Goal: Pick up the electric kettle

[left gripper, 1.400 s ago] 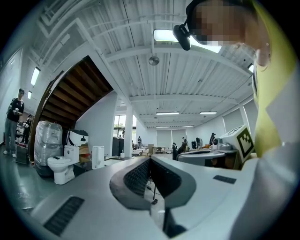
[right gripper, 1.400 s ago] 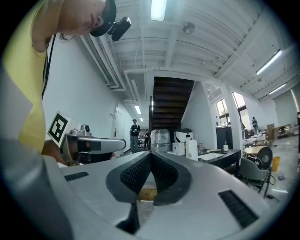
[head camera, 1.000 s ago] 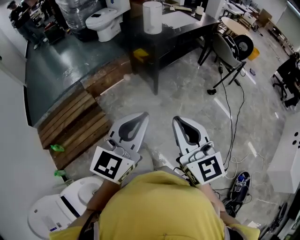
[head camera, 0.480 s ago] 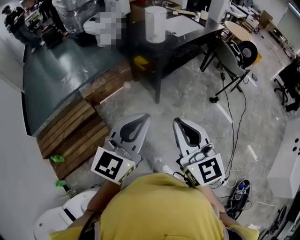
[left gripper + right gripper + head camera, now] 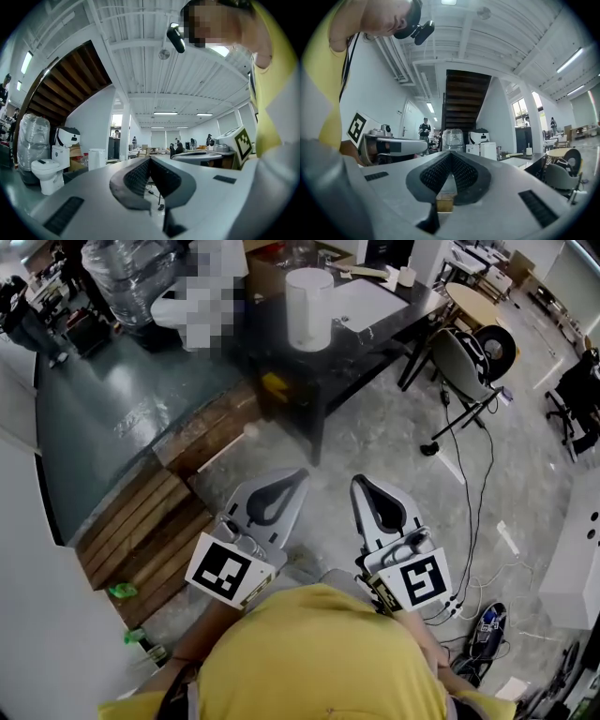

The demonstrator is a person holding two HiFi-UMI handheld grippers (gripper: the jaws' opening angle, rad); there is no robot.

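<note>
The electric kettle (image 5: 308, 308) is a plain white cylinder standing on a dark table (image 5: 375, 329) at the top of the head view. Both grippers are held side by side over the floor, well short of the table and pointing toward it. My left gripper (image 5: 298, 474) is shut with nothing in it, and my right gripper (image 5: 360, 481) is shut and empty too. In the left gripper view the kettle (image 5: 97, 158) shows small, left of the closed left gripper (image 5: 150, 159). In the right gripper view the kettle (image 5: 489, 151) is right of the closed right gripper (image 5: 450, 153).
Wooden plank steps (image 5: 141, 521) lie on the floor to the left. A white toilet (image 5: 178, 310) and wrapped water bottles (image 5: 122, 268) stand beyond them. A chair (image 5: 459, 357) sits at the table's right end, with cables (image 5: 469, 484) trailing over the floor. A white cabinet (image 5: 577, 559) is at far right.
The person has walked toward the table, so the table and kettle sit lower and nearer in the head view. The white toilet at bottom left has dropped out of view. Both grippers stayed shut.
</note>
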